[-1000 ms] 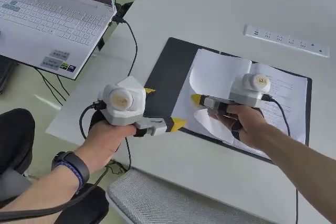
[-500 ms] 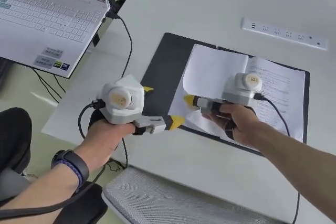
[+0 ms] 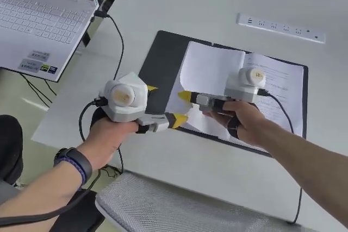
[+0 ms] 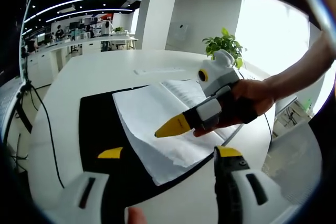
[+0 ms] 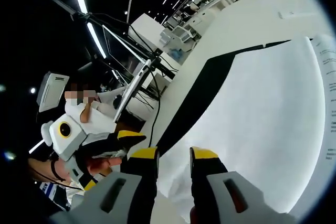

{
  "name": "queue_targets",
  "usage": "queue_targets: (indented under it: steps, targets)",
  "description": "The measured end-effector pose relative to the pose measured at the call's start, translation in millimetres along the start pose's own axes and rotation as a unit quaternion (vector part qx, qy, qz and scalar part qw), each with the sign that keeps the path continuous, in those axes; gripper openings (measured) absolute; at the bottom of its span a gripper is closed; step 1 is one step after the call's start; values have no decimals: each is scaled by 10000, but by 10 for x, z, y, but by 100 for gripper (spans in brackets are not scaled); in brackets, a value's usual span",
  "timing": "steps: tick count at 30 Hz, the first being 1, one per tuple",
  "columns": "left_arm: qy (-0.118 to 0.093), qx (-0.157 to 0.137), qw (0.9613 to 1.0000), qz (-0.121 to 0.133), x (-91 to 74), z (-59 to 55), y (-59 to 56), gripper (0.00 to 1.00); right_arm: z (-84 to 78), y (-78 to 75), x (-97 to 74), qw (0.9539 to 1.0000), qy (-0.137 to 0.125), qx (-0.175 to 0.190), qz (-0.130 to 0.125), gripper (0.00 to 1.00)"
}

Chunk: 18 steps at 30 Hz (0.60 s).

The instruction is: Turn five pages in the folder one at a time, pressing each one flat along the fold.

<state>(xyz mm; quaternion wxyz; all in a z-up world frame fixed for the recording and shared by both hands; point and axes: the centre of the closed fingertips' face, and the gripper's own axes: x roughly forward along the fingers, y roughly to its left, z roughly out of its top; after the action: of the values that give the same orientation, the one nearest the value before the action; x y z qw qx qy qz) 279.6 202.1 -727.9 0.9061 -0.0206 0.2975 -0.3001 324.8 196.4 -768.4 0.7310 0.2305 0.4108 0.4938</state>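
Laptop (image 3: 38, 14): open, at the far left edge of the white worktop (image 3: 206, 4), with a black cable (image 3: 117, 42) running from its right side down over the worktop edge.

Left tool (image 3: 166, 104): held in the left hand (image 3: 109, 134) over the near left corner of the folder, yellow tips pointing right. Its jaws stand wide apart and hold nothing; its own view (image 4: 169, 152) looks between them across the folder.

Folder (image 3: 160, 63): black, lying open and flat at mid-worktop, the bare inner cover on its left half.

Page (image 3: 209, 69): blank white, arched over the fold, with its free edge lying on the black left half.

Right tool (image 3: 186, 96): held in the right hand (image 3: 242, 123), pointing left, tip at the page's left edge. In its own view (image 5: 174, 153) the jaws are close together with a narrow gap and white paper behind; whether they pinch the page cannot be told.

Printed sheet (image 3: 283, 85): flat on the folder's right half.

Power strip (image 3: 280, 27): white, beyond the folder at the right.
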Motion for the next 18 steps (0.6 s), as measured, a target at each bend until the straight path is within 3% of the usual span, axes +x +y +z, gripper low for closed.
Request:
queue_targets:
  steps: [4,10,18]
  targets:
    - [-29,28,10000,-64,76,45,-8,64,103,76,-126,9998,-133,-111,129,30]
    - [256,106,9996,-67,247,-77,34,55,241,105,-358,9991,-348,-217,-43,27]
    - [484,329,9983,-25,434,-176,62,41,326,-34,-651,9981,-460,-244,-322,21]
